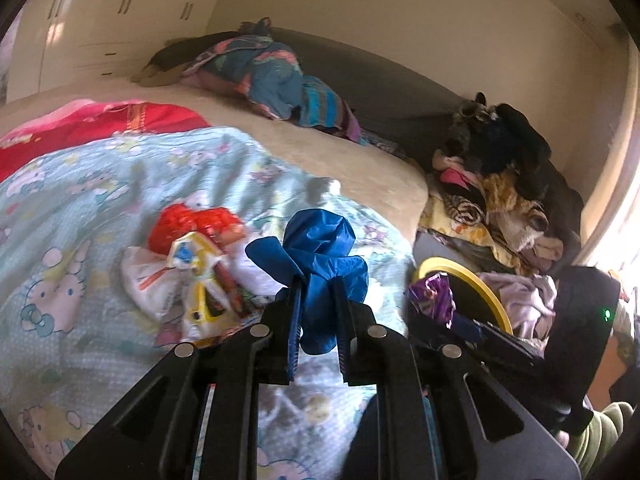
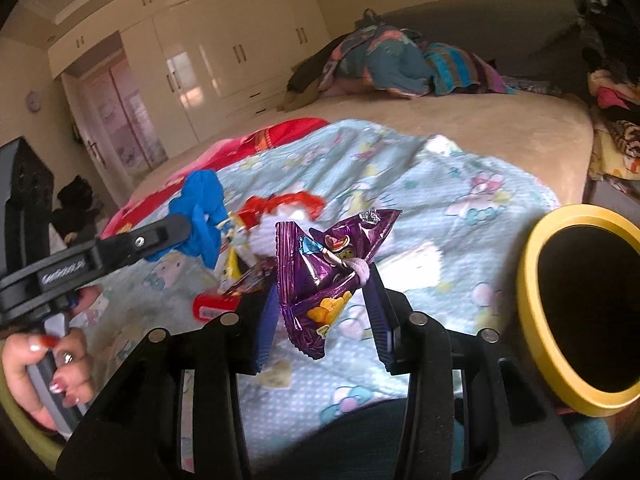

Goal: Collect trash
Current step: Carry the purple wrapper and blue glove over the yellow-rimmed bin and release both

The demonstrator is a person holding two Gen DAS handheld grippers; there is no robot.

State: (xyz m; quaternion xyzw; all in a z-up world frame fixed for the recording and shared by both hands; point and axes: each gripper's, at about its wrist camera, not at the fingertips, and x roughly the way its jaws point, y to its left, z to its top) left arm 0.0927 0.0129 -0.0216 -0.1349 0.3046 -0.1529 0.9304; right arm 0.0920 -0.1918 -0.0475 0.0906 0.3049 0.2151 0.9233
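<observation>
Now both hands have trash pinched and lifted off the bed. The left gripper is squeezed tight on a crumpled blue thin plastic piece (maybe a glove or a bag, I cannot tell). The right gripper is clamped on a shiny purple foil snack wrapper, held above the blanket just left of the round black bin with the yellow rim.

What could go wrong? The purple wrapper is slick and crinkly, and only a small part sits between the pads, so it could slide out before it gets over the bin. The blue piece is soft and floppy. Its loose ends hang down and could catch on the bin rim or drop beside it.

More trash waits on the soft, bumpy light blue cartoon blanket: a red crinkly wrapper and a white and yellow packet. They lie touching in one heap, so a grab there could pinch the blanket too.
</observation>
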